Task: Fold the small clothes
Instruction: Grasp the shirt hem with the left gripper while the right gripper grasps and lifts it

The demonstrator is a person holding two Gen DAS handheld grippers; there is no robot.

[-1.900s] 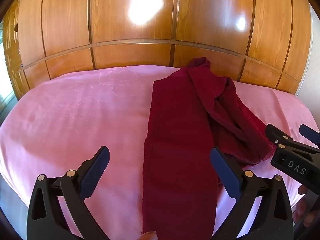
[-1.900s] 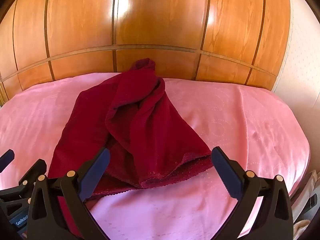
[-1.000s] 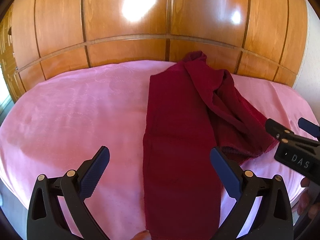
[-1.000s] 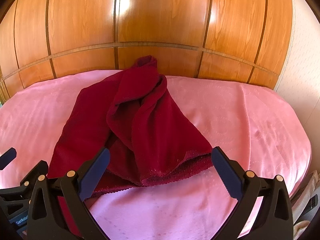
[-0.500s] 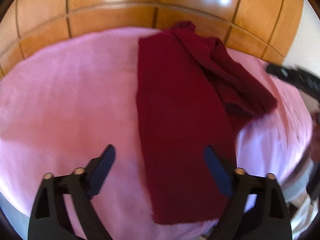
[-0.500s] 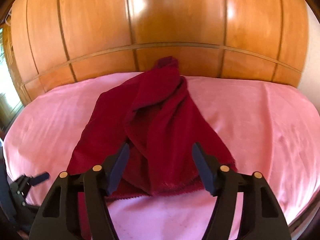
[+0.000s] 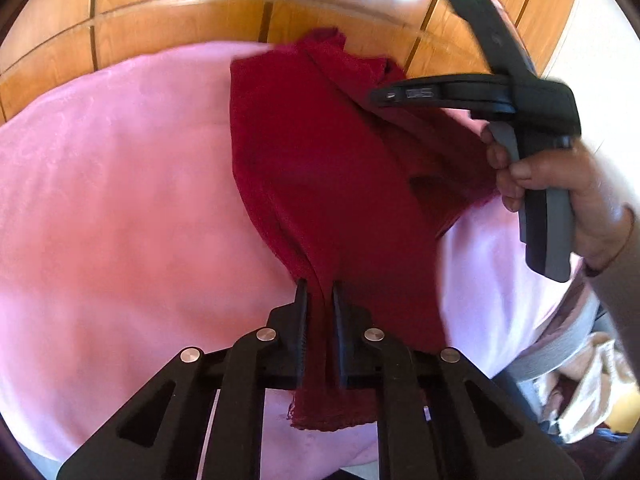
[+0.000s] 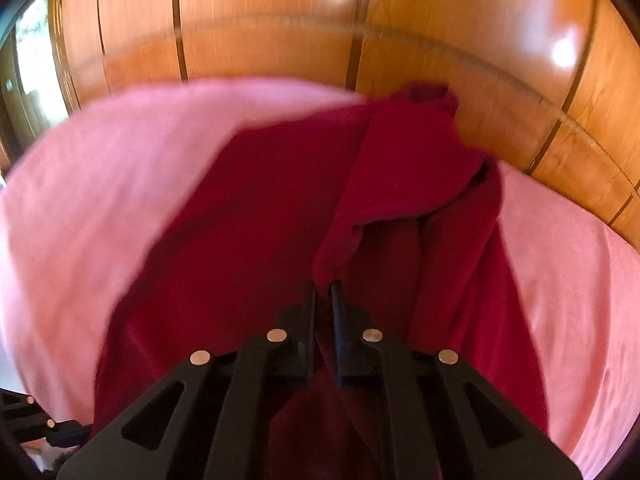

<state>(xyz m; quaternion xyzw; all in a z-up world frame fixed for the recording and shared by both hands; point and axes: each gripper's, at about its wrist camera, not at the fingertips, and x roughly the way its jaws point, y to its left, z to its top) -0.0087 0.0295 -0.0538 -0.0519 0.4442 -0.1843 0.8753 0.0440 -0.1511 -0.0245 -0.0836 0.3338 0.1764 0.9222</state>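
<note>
Both tongs have just closed on the dark red garment [image 7: 320, 168], which lies on the pink bed [image 7: 120, 200]: the left tongs [image 7: 319, 300] pinch its near hem; the right tongs [image 8: 324, 296] pinch a bunched fold; no neat fold shows yet, so folding has barely begun; a wooden headboard [image 7: 160, 24] stands behind; nothing obstructs.

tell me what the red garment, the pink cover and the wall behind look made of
Red garment: soft matte knit or woven cloth, probably; it drapes, bunches and has a fine scalloped hem. Pink cover: smooth fabric with a slight sheen, perhaps satin-like; faint woven texture. Wall: glossy varnished wood or wood-look panels; grain and bright glare spots.
</note>
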